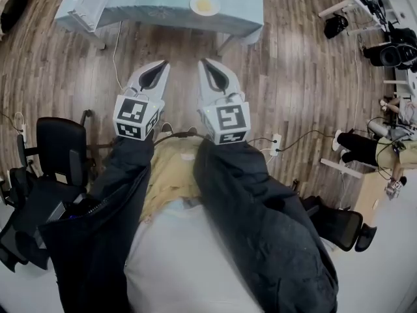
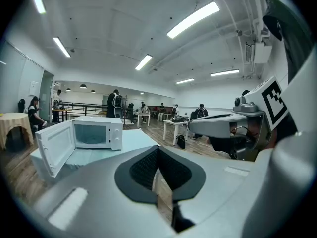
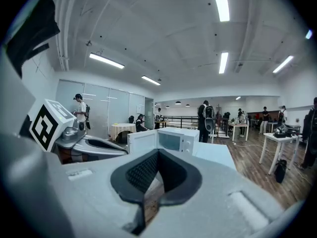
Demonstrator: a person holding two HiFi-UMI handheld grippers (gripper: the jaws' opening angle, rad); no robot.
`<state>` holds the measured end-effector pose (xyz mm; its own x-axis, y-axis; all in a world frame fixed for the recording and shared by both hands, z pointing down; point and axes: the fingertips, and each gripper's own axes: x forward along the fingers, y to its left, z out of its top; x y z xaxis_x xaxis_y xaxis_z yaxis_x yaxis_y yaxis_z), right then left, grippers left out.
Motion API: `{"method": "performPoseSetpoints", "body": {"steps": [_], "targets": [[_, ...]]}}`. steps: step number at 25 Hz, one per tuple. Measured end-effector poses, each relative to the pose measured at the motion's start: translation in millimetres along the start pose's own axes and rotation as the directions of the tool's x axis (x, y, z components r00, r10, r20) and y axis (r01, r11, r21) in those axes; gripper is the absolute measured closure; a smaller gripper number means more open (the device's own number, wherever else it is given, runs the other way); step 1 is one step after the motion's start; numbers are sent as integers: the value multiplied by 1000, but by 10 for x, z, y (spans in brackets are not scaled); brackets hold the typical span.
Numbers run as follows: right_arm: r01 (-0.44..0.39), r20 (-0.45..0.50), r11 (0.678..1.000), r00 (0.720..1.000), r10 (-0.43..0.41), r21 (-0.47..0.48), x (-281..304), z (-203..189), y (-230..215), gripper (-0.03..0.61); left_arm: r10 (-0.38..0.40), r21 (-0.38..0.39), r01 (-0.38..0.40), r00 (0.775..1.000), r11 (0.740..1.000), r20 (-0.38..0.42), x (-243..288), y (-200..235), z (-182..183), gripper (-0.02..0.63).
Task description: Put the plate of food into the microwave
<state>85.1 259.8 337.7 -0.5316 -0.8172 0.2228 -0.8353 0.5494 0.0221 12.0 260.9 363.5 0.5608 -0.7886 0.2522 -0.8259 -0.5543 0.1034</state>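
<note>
While the person stands back from the surface [image 1: 150, 8], the white microwave [image 2: 96, 132] sits on it with its door [image 2: 54, 150] swung open to the left. The left gripper [image 1: 163, 65] hangs over the wooden floor [image 1: 293, 77], fingers closed on nothing. The plate of food [image 1: 204, 5] lies on the surface, well apart from both grippers. The right gripper [image 1: 204, 62], just beside the left one, is also closed and empty.

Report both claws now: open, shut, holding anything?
Left claw: shut, empty.
Right claw: shut, empty.
</note>
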Motion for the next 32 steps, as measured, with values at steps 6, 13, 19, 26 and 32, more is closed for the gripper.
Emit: {"method": "performPoseSetpoints", "body": {"steps": [6, 13, 19, 26, 32], "targets": [[30, -29, 999, 999, -30, 14, -13, -88, 78, 580, -1, -29, 0, 1000, 1000, -6, -106, 76, -100, 615], [22, -63, 1000, 998, -21, 12, 74, -172, 303, 580, 18, -76, -19, 1000, 997, -19, -266, 274, -250, 615], [41, -130, 999, 991, -40, 7, 112, -392, 542, 580, 35, -124, -39, 999, 991, -40, -483, 490, -479, 615], [5, -168, 1000, 986, -2, 18, 183, -529, 617, 577, 51, -165, -62, 996, 984, -69, -474, 558, -624, 615], [-35, -151, 999, 988, 39, 26, 524, -491, 425, 577, 90, -168, -102, 993, 981, -80, -198, 780, -566, 615]]}}
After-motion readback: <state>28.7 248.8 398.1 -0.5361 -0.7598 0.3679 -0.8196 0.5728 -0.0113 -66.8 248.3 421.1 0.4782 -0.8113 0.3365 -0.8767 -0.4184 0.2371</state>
